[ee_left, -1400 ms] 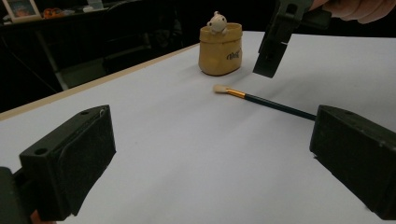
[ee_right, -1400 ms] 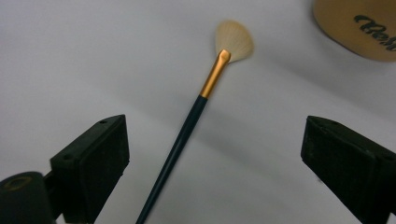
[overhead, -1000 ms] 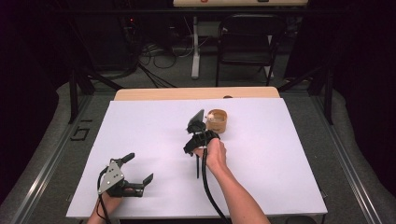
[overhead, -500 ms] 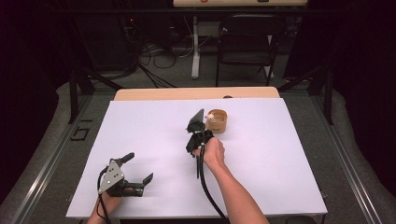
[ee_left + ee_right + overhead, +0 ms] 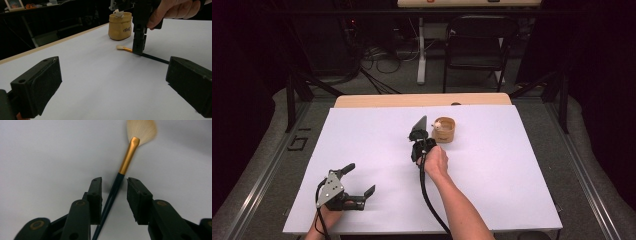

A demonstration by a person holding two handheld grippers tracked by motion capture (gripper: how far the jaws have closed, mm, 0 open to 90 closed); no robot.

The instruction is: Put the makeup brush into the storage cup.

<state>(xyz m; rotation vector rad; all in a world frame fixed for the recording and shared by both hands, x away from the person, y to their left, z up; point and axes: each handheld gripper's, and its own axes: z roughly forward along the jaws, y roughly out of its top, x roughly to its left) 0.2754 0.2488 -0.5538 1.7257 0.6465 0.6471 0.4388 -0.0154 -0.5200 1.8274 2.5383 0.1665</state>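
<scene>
Right claw (image 5: 417,131) is down on the tabletop (image 5: 512,170), pointing straight at it, just left of the tan pouch (image 5: 445,130). In the right gripper view a brush (image 5: 117,185) lies flat on the white surface between its two jaws: dark teal handle, gold ferrule, pale fan of bristles at the far end. Jaws have just been closing in around the handle. The left one sits right against the handle, while the right one shows a visible gap, so no pinch yet; claw reads as partly spread with the brush inside.

Left gripper view confirms the placement: right claw (image 5: 139,47) stands upright with its tips on the brush (image 5: 125,49), bristle end poking out toward the left, dark handle running out to the right along the tabletop (image 5: 95,82). Tan pouch (image 5: 120,25) stands just behind, upright, with something white sticking out of its top; dark print on its side is too small to read.

Left claw (image 5: 357,182) rests at the near left corner of the tabletop, jaws spread wide, nothing between them. Well apart from the brush and pouch. Grey three-cornered plate (image 5: 330,186) sits on top of it.

The hand (image 5: 437,162) on the right claw comes in from the near edge, cable (image 5: 427,200) trailing back along the forearm.
</scene>
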